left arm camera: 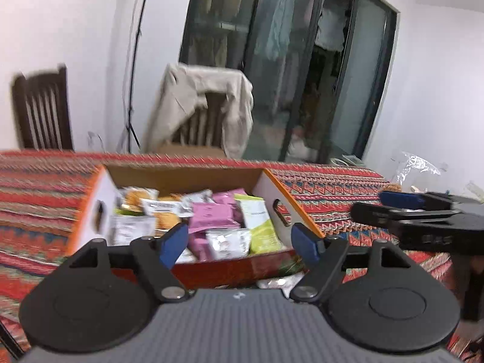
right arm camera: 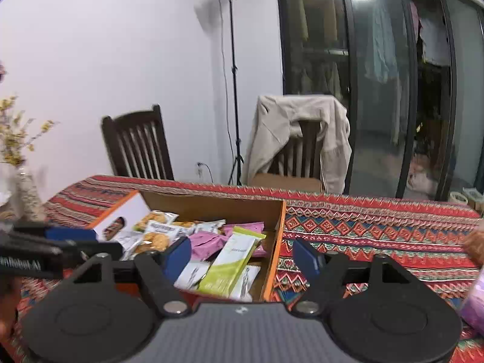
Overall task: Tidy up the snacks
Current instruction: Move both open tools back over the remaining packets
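An open cardboard box (left arm camera: 273, 192) with orange edges sits on the patterned tablecloth, also in the right wrist view (right arm camera: 276, 230). It holds several snack packets: pink ones (left arm camera: 211, 214), a green-and-white one (left arm camera: 260, 220) (right arm camera: 233, 260), biscuit packs (right arm camera: 154, 236). My left gripper (left arm camera: 240, 243) is open and empty, just in front of the box's near wall. My right gripper (right arm camera: 243, 257) is open and empty, over the box's near right corner. Each gripper shows in the other's view, the right (left arm camera: 423, 214) and the left (right arm camera: 54, 245).
The tablecloth (right arm camera: 378, 230) covers the table. Two dark chairs (right arm camera: 139, 145) stand behind it, one draped with a beige jacket (right arm camera: 302, 133). A vase with yellow flowers (right arm camera: 24, 181) stands at the left. A loose packet (left arm camera: 278, 282) lies before the box. A purple item (right arm camera: 475, 305) lies at right.
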### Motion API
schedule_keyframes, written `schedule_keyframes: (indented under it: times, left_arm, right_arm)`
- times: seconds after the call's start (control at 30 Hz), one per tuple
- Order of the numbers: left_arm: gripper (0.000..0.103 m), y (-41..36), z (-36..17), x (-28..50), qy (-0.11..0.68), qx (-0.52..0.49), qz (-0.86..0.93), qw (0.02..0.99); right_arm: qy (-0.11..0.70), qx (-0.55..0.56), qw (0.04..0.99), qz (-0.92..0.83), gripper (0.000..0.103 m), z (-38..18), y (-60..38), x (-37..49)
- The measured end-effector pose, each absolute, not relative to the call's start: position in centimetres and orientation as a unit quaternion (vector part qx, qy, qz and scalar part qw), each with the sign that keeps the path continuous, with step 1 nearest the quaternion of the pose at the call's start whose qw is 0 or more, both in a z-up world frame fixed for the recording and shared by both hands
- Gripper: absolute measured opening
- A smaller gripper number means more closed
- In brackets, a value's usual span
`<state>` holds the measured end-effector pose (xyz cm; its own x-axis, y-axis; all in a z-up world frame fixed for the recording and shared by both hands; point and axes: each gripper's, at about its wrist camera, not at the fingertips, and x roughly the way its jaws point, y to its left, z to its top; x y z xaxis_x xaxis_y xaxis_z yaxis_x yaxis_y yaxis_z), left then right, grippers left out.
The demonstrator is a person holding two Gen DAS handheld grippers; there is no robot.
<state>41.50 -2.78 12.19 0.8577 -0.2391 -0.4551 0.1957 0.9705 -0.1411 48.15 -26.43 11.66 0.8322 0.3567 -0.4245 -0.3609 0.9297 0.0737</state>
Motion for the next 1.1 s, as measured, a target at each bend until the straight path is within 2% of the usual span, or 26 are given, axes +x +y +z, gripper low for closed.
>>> schedule_keyframes:
  times: [0.13, 0.33, 0.47, 0.6, 0.77, 1.1]
  left_arm:
    - [0.082, -1.8, 11.7, 35.5, 0.217, -0.023, -0.091, 0.972]
    - [0.086, -0.3, 8.8, 27.3, 0.221, -0.043, -0.037, 0.974]
    - [0.087, -0.2, 5.4, 23.4, 0.26, -0.056, -0.004, 0.964]
    - [0.087, -0.5, 2.8, 21.4, 0.293, -0.042, 0.026, 0.955]
    - [0.09, -0.5, 2.0, 20.3, 0.308, -0.041, 0.025, 0.95]
    - [0.092, -0.9, 2.0, 20.5, 0.306, -0.042, 0.013, 0.951]
  right_arm:
    - [0.202, -0.008, 0.957, 0.206, 0.088, 12.0, -27.9, 42.3]
    - [0.194, 0.002, 0.955, 0.225, 0.088, 9.6, -29.6, 33.7]
    - [0.207, -0.004, 0.957, 0.205, 0.094, 7.0, -29.9, 29.4]
    - [0.24, -0.004, 0.949, 0.202, 0.094, 3.7, -30.0, 26.4]
    - [0.285, 0.0, 0.938, 0.195, 0.094, 0.2, -30.0, 24.1]
    - [0.286, -0.007, 0.939, 0.19, 0.094, 0.1, -29.0, 23.9]
